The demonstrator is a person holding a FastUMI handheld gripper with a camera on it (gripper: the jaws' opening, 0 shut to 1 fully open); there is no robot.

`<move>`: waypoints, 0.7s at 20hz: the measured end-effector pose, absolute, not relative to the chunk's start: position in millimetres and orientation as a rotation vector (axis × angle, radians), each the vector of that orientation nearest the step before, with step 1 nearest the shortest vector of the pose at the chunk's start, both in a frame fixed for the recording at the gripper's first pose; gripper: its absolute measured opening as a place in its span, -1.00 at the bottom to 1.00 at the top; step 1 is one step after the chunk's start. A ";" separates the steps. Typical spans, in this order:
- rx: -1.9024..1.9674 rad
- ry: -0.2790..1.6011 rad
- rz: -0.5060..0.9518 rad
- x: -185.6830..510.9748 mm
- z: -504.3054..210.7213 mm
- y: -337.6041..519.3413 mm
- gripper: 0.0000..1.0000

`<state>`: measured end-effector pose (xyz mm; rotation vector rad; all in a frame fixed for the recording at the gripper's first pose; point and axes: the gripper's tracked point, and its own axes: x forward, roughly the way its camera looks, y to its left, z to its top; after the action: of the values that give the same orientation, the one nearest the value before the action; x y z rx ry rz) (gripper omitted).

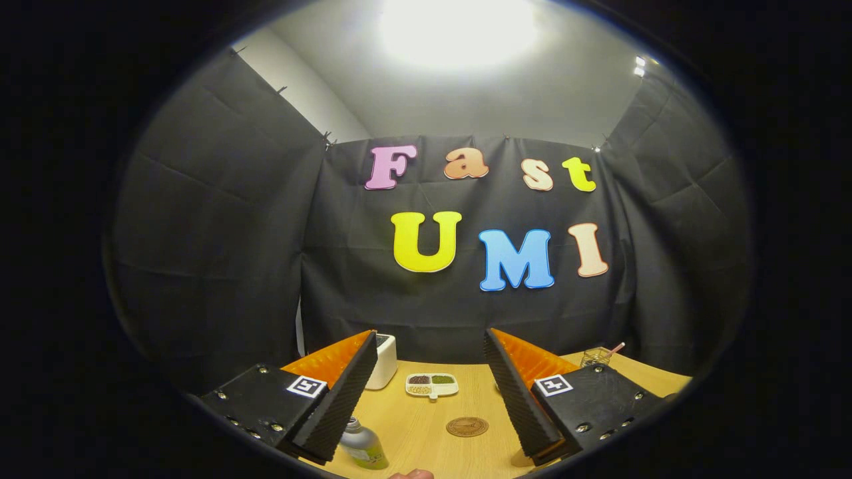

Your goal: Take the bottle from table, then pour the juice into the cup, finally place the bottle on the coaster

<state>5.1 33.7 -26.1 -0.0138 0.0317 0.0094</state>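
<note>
The gripper (429, 392) hangs above the table (426, 426) with its two fingers spread wide apart, and nothing is between them. It grasps nothing. Both fingers have ribbed inner pads, and each finger carries a small square marker on its top.

The bottle (363, 444) stands on the table just beside the left finger, close under its near end, and the finger covers a part of it. It is a small bottle with a grey cap, a pale body and a green label around the lower part. It stands upright, as far as I can see. I cannot tell how full it is.

Between the fingers and a little ahead lies the coaster (467, 426), round, brown and flat, with a faint pattern on its top. It is well apart from the bottle, nearer to the right finger.

Beyond the coaster there is a small white dish (432, 385) with several compartments, which hold dark, green and pale grains. Behind the left finger stands a white box-like container (384, 362), half hidden. Behind the right finger, at the far side of the table, I see a clear cup (596, 356) with a pink straw in it.

At the near edge of the table a small part of a hand (411, 474) shows.

The table is of light wood.
</note>
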 end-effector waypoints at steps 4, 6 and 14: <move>0.001 0.061 0.025 1.9 -48.9 57.1 0.96; -0.006 0.080 0.037 0.4 -60.1 69.9 0.96; -0.007 0.186 0.054 2.0 -128.9 108.0 0.96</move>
<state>2.0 108.0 -128.9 -0.0068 0.1860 0.0540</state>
